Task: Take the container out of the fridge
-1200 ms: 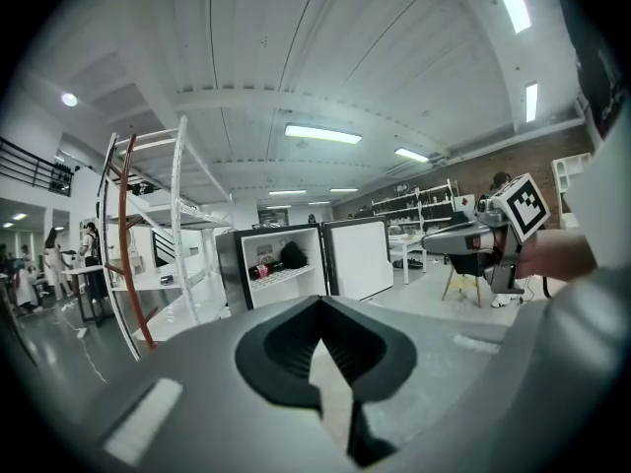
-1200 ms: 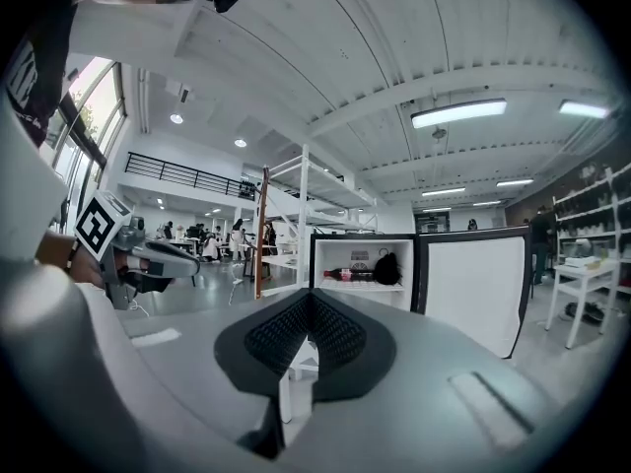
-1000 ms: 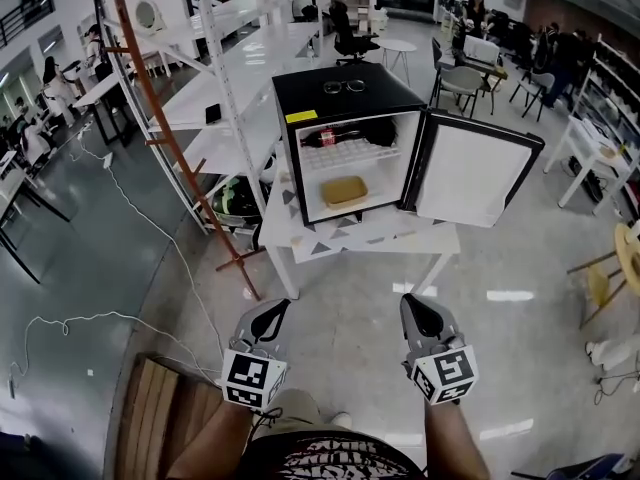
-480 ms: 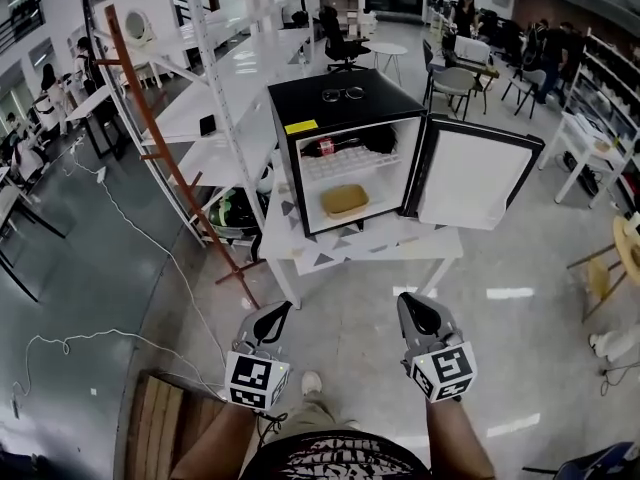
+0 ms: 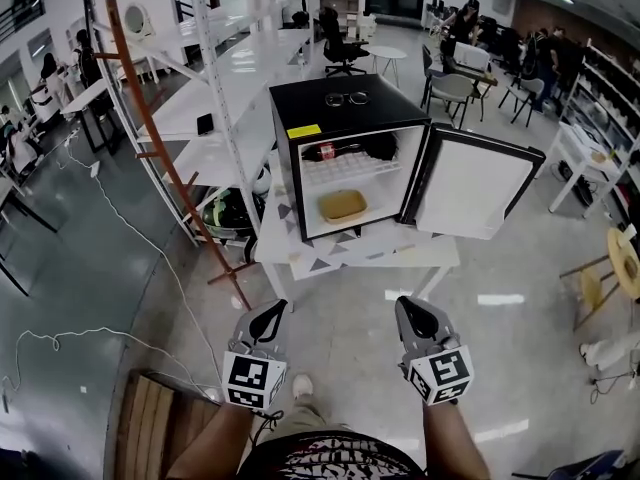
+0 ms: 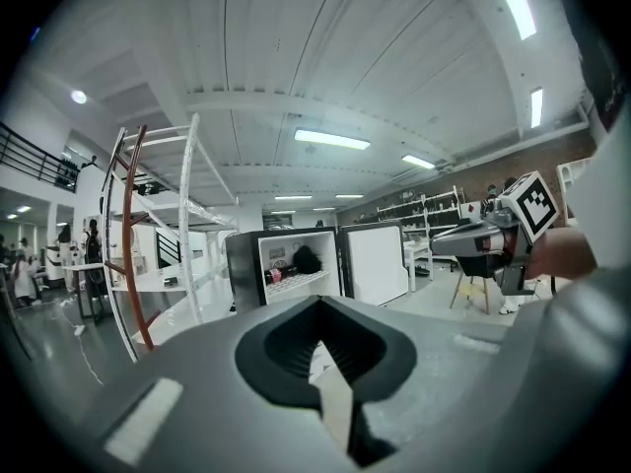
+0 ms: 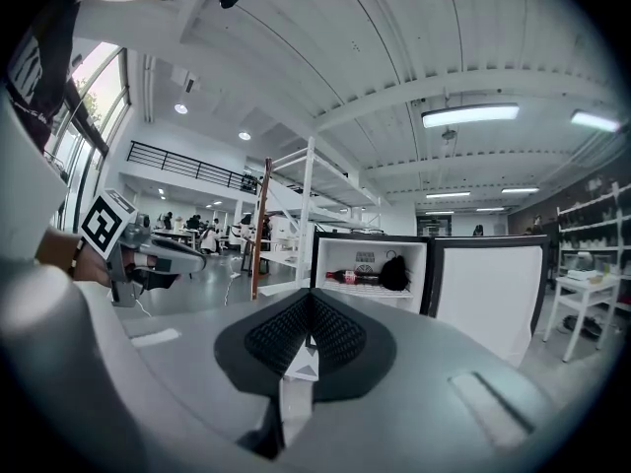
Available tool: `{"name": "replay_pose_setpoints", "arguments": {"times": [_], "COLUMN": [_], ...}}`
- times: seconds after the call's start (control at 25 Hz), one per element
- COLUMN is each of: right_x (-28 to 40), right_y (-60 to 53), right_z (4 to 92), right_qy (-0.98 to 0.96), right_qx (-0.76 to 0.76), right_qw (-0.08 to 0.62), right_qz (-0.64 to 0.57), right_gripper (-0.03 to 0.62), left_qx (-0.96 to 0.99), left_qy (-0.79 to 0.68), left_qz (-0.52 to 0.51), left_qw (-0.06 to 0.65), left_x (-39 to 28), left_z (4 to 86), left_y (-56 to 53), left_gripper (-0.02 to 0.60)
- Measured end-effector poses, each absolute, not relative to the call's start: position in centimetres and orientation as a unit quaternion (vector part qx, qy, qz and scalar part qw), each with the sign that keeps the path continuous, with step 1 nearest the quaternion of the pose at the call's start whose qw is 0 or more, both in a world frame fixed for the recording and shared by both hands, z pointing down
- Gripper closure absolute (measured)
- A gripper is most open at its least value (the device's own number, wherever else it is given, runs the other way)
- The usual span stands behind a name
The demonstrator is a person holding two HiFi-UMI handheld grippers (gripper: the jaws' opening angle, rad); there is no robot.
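Observation:
A black mini fridge stands on a white table, its door swung open to the right. A tan container lies on the fridge's lower level. My left gripper and right gripper hang side by side over the floor, well short of the table, both shut and holding nothing. The left gripper view shows its jaws closed with the fridge far ahead. The right gripper also faces the fridge.
On the upper wire shelf lie a red-labelled bottle and a black object. Glasses rest on the fridge top. A white rack with a brown ladder stands left. A wooden bench sits near my left leg. People and chairs fill the background.
Both grippers and I have moved a little closer to the fridge table; the bench has slid back in the picture. The jaws stay shut.

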State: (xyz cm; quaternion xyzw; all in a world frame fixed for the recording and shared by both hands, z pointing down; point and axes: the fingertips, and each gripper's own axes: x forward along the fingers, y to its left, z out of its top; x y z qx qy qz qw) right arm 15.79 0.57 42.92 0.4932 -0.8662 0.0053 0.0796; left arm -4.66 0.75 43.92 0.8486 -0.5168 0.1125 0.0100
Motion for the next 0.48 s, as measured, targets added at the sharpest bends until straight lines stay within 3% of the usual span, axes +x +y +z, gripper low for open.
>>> {"name": "replay_pose_setpoints", "arguments": {"times": [0.48], "right_x": [16.6], "right_y": [1.5], "right_z": [45.5], "right_qy": [-0.873], "right_qx": [0.477], "right_qw": [0.103], "right_qz": [0.027], "right_gripper": [0.568], "left_qx": [0.841], "left_qy": [-0.528], "left_qz": [0.116], "left_qw": [0.038], "left_x": [-4.0], "left_z": [46.4], "left_y": [1.7], "left_gripper": [0.581]}}
